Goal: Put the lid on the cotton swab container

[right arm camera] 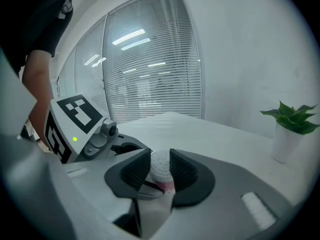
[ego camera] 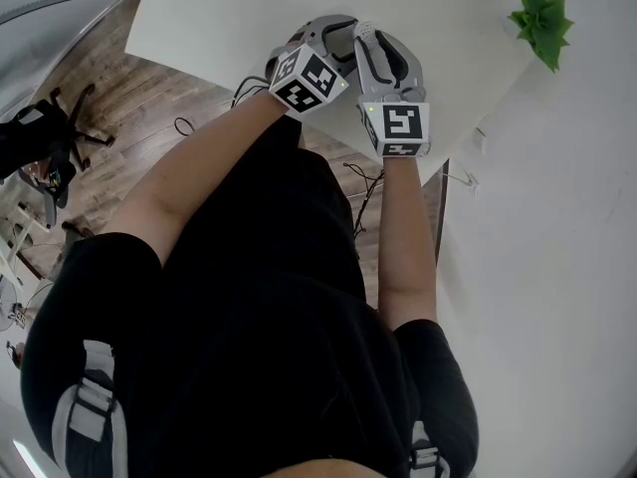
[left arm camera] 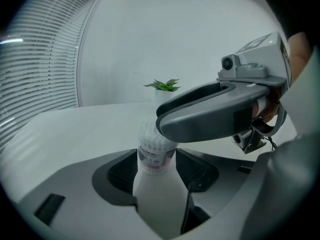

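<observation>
The cotton swab container (left arm camera: 152,148) is a clear tub with a pink label, packed with white swabs. It stands upright between the jaws of my left gripper (left arm camera: 157,161), whose pads press its sides. My right gripper (right arm camera: 160,168) comes in from above and across. Its pads close on the tub's domed top, where the clear lid (right arm camera: 161,165) sits over the swab tips. In the left gripper view the right gripper's body (left arm camera: 215,116) covers that top. In the head view both grippers (ego camera: 323,33) (ego camera: 383,53) meet over the white table (ego camera: 219,18), hiding the container.
A small green plant in a white pot (ego camera: 542,18) (right arm camera: 294,129) stands at the table's far right by the wall. The table's near edge runs just under the grippers. Below lie wood floor, cables and an office chair (ego camera: 40,137).
</observation>
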`<state>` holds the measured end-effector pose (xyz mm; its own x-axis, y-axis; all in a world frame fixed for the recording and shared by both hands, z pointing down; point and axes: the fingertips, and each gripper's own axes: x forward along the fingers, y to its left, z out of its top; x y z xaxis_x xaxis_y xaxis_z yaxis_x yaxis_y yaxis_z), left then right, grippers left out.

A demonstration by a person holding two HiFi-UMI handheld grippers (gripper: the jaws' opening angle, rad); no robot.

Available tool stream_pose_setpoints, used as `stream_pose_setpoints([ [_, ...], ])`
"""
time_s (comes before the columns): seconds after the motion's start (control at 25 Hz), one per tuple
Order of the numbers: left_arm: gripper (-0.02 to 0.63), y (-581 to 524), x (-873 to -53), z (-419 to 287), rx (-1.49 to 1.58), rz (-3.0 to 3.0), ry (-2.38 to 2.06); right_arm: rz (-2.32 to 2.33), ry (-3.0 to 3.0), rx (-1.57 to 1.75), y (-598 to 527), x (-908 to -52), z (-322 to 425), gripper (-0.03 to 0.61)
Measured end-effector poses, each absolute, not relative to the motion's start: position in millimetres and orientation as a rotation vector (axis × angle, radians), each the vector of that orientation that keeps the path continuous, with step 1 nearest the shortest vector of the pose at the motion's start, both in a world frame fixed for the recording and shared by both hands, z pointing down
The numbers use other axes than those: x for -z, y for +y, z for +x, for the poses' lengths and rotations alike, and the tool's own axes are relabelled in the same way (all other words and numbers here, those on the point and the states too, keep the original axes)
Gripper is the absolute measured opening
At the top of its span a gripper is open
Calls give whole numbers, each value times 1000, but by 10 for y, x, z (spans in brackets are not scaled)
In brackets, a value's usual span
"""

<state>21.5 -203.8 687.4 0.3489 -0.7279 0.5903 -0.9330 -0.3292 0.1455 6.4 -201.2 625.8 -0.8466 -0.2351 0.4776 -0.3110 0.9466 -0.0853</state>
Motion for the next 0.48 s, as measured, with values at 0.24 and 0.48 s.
stream_pose_setpoints([
  [0.24, 241, -1839, -6813, 123, -598, 2123, -1459, 383, -2617, -280, -2014, -6241, 60, 129],
  [0.48, 241, -1573, -6589, -132, -576, 2090, -1528, 414, -2712, -404, -1974, -5934, 87, 164],
])
